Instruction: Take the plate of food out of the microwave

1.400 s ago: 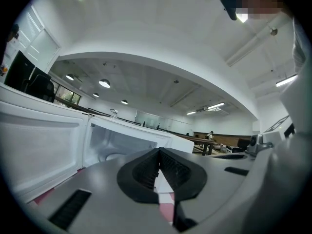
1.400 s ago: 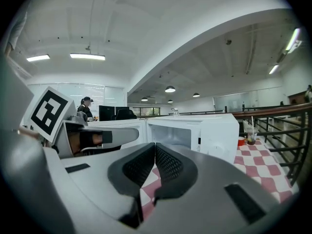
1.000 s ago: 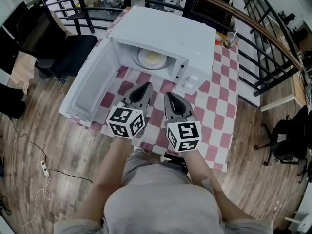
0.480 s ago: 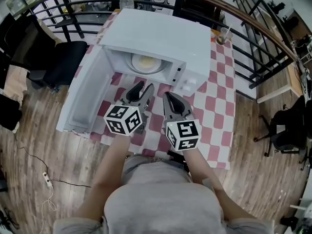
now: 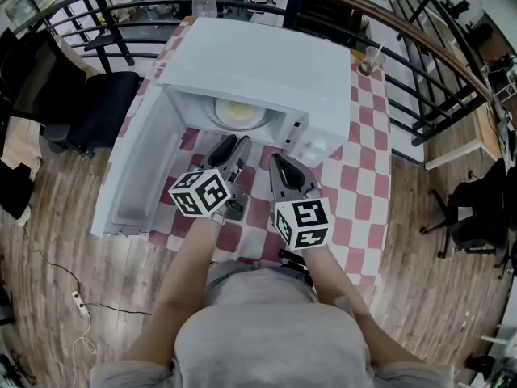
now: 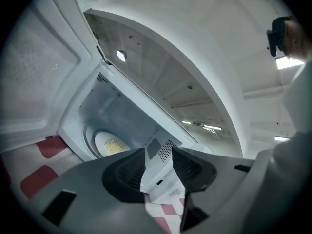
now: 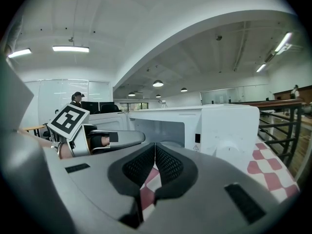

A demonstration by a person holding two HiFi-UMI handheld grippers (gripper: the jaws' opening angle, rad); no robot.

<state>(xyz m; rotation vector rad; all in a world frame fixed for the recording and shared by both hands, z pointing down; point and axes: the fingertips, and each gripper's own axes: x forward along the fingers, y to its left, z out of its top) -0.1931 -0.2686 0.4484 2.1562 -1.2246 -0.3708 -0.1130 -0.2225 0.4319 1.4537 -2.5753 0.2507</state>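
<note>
Red-checked tabletop (image 5: 359, 176), open white microwave (image 5: 258, 63): the left claw (image 5: 234, 142), just opening and empty, may shove the round food plate (image 5: 240, 113) if misaligned; right claw (image 5: 279, 160) closed.

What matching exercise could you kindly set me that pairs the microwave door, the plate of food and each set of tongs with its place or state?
Things:
1 microwave door
2 plate of food
3 left tongs
4 right tongs

Place or state:
A shut, empty
B inside the microwave
C swung wide open
D apart, nothing between them

Pairs: 1-C, 2-B, 3-D, 4-A.
The left tongs have just been opening.
</note>
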